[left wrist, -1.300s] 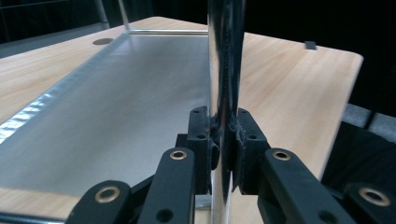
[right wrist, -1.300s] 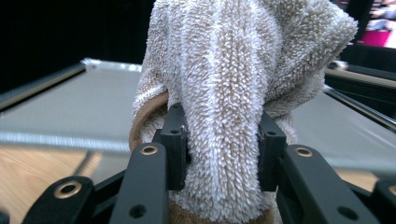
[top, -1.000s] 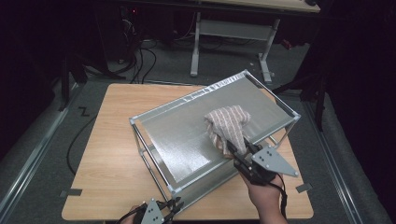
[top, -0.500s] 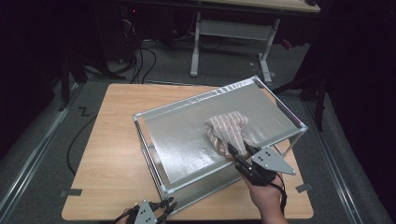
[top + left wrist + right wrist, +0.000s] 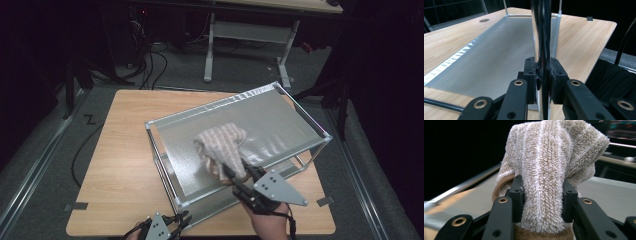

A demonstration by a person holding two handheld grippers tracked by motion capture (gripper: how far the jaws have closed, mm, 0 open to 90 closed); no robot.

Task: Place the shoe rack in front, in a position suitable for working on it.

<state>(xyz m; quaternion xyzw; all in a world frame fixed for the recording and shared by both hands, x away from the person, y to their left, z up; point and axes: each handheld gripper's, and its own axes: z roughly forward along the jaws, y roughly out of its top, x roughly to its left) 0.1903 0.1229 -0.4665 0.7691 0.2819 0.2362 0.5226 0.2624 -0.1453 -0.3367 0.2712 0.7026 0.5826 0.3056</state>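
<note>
A beige striped towel (image 5: 220, 144) lies bunched on the frosted top panel (image 5: 280, 120) of a metal-framed rack (image 5: 215, 107) on the wooden table (image 5: 125, 150). My right gripper (image 5: 234, 172) is shut on the towel (image 5: 549, 170), and the pile bulges between the pads (image 5: 517, 195). Its jaws have just been opening a little, with the towel still pinched between them. At the table's near edge my left gripper (image 5: 182, 220) is shut on the rack's shiny upright corner post (image 5: 541, 30), which stands clamped between its jaws (image 5: 542, 80).
The rack covers the right half of the table, with bare wood to its left. A lower shelf panel (image 5: 499, 57) shows inside the frame. A desk's white legs (image 5: 210, 50) and cables (image 5: 150, 55) stand on the dark floor behind.
My right gripper has dragged the towel leftward and a little nearer across the top panel. The left gripper has stayed on the post.
</note>
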